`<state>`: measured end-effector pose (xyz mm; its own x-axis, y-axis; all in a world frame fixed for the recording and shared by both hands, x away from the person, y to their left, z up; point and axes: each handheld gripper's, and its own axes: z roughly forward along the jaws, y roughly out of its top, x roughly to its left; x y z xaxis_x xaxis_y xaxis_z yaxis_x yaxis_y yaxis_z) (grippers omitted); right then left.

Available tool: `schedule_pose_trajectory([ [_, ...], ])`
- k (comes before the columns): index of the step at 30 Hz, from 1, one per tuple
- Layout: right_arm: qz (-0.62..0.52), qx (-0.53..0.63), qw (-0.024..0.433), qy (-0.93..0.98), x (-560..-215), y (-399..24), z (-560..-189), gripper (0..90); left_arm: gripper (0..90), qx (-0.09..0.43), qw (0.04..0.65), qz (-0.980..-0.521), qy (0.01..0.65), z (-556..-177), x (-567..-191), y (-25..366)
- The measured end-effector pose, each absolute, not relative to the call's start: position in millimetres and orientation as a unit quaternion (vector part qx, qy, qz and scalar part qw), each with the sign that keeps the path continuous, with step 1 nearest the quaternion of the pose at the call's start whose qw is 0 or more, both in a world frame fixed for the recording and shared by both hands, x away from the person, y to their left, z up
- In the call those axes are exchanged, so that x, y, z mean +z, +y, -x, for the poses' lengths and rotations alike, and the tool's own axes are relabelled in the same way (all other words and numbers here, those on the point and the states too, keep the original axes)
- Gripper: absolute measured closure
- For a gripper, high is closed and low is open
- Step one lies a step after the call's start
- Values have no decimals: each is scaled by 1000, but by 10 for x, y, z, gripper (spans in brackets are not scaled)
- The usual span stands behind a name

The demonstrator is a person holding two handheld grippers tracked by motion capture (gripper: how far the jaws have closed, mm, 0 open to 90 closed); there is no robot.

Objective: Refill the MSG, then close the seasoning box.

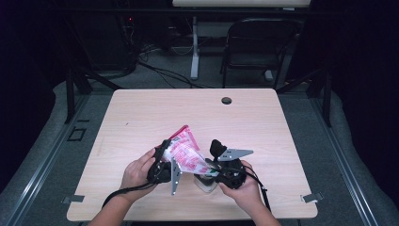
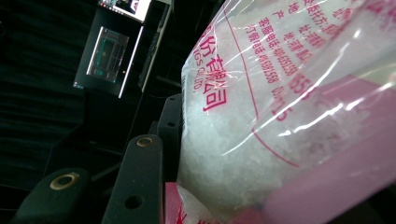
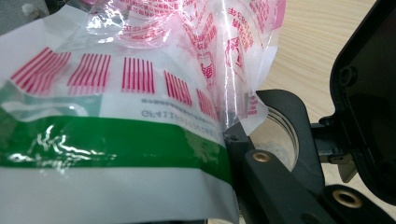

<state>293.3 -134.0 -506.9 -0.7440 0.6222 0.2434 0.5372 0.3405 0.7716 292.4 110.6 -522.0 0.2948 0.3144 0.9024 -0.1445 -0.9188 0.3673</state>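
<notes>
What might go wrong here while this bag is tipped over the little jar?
The bag of white grains slants between both tongs, its corner over the small clear jar. Grains could miss that narrow mouth and scatter on the table. The jar, crowded by the right tongs, could be knocked over.

A pale wood bench [image 1: 141,117] with rounded corners and a round cable hole [image 1: 227,100] is set on a grey floor [image 1: 42,155]. Behind it a dark folding chair [image 1: 256,44] and a white desk leg [image 1: 195,47] are seen, with cables [image 1: 160,70] strewn across the floor. The surroundings are kept dark by black curtains [image 1: 362,56]. A lit screen [image 2: 108,55] is seen in the left gripper view.
</notes>
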Motion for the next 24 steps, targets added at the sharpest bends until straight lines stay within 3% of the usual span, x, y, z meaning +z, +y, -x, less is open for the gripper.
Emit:
schedule_pose_trajectory([
  [24,-355,451,48,818,-5065,-1381,-2946,900,656,591,163,-790,19,-2888,-5164,1081],
])
